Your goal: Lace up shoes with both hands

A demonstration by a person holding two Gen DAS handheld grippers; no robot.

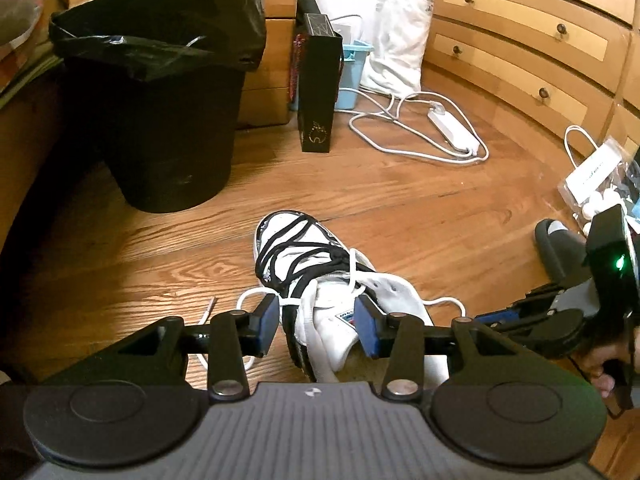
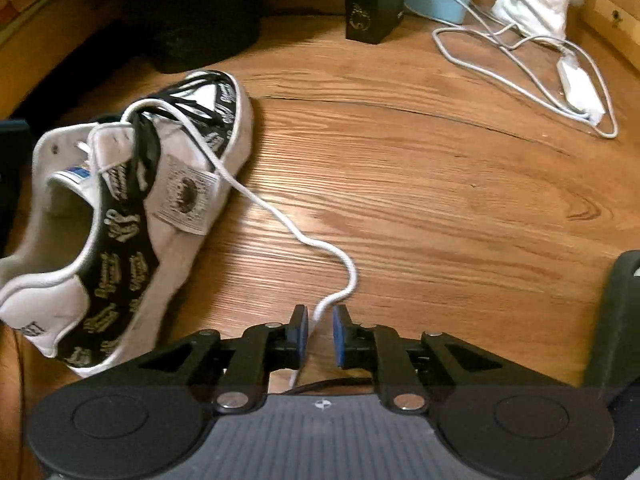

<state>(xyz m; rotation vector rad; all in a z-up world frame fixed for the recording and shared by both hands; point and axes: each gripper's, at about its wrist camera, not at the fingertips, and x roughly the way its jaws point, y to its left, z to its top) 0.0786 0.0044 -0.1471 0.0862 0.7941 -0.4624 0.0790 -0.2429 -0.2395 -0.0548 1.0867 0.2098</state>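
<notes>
Two grippers work over one shoe (image 1: 320,284) lying on the wooden floor (image 1: 400,208). Much of the shoe is cut off: in the left wrist view its heel end drops behind the left gripper (image 1: 316,326), and in the right wrist view the left edge of the frame clips its opening. The print on the black side panels is too blurred to read. Black lace (image 1: 296,248) crosses the toe half; whether every eyelet is threaded cannot be told.

The left gripper's fingers (image 1: 266,326) stand wide, one on each side of the shoe's tongue, holding nothing. A white lace (image 2: 280,216) runs from the top eyelets across the floor and passes between the right gripper's (image 2: 320,334) fingers (image 2: 340,334), which stand narrow with a small gap to either side of the cord; whether they touch it cannot be told. The lace's tip goes out of sight under that gripper's body. A second end of white lace (image 1: 208,312) lies on the floor left of the shoe, partly behind the left gripper.

Beyond the shoe stand a black bin (image 1: 160,112) with a liner, a black bag (image 1: 316,92), a blue tub (image 1: 352,76) half hidden behind it, and a white sack (image 1: 396,28). A power strip (image 1: 454,128) with looped cable lies before the drawers (image 1: 520,40). To the right, a dark slipper (image 1: 560,248) sits partly behind the right gripper, near a clear packet (image 1: 596,180) cut by the frame edge.
</notes>
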